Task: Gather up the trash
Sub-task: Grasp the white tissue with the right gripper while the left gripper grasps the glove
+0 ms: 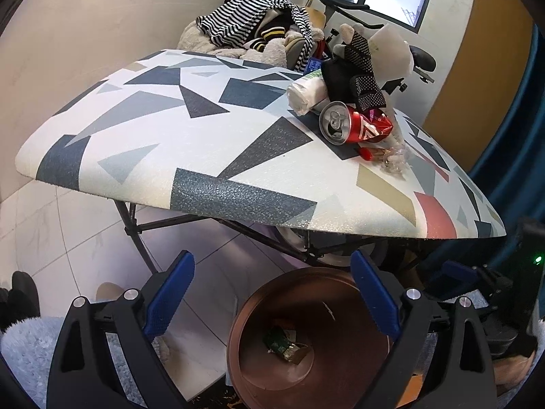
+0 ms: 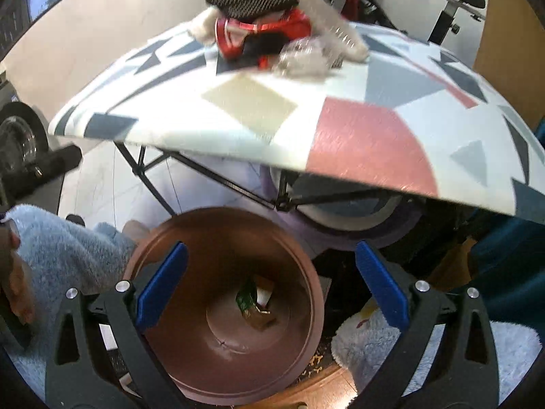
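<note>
Both wrist views look down-forward from just above the brown bin (image 1: pixel 306 341), sharing the patterned table (image 2: pixel 340 129) beyond.

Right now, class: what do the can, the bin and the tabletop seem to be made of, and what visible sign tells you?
Can: thin metal, likely aluminium, glossy red print; its bare silver top shines and the body is crushed.
Bin: probably plastic with a coppery-brown satin finish; smooth moulded walls with soft glare, though metal is possible.
Tabletop: a pebbled, matte printed covering, perhaps vinyl; fine grain shows along the edge.
</note>
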{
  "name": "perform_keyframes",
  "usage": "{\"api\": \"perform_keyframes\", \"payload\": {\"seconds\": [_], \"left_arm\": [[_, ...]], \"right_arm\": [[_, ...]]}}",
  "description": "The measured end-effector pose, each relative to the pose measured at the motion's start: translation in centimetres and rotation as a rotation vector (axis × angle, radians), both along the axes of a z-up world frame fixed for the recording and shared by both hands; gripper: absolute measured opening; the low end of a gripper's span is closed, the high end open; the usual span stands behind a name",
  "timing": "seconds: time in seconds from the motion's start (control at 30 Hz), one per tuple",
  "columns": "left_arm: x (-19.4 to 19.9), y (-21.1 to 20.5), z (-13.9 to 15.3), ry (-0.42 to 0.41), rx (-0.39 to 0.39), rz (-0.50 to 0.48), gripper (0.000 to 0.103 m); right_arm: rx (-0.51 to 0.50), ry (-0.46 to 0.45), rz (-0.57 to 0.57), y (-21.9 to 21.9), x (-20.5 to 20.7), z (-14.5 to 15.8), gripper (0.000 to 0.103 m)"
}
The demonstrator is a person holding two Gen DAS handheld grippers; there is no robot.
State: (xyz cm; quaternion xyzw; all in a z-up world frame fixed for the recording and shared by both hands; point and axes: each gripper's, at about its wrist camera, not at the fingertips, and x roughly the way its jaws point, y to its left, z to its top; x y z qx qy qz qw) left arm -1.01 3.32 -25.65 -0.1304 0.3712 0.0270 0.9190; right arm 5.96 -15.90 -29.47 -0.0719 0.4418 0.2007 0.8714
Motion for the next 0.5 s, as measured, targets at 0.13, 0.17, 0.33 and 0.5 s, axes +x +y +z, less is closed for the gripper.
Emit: {"api": "perform_keyframes", "payload": {"seconds": [0.13,0.17,0.33,0.5], "left_arm": [[0.0,-0.3,1.1,-0.029,0.036,-0.006,0.091],[0.0,-0.4,1.6,-0.044,0.049,-0.01,0.091],[0.6,-0.4,3.9,-0.097,0.06,-0.025,0.091],[2.3,-0.3,6.7,-0.142,0.059,-0.042,0.091]], "right_arm": [[-0.002,-0.104,-0.013,-0.7,-0.1,2.8,0.097],[-0.001,-0.124,-0.014,-0.8,-0.3,3.3,0.097],[-0.009,-0.168,-0.076,-1.5,1.0,5.9,0.097],[0.054,-0.155,-0.082,-2.6,3.4,8.3,0.097]]}}
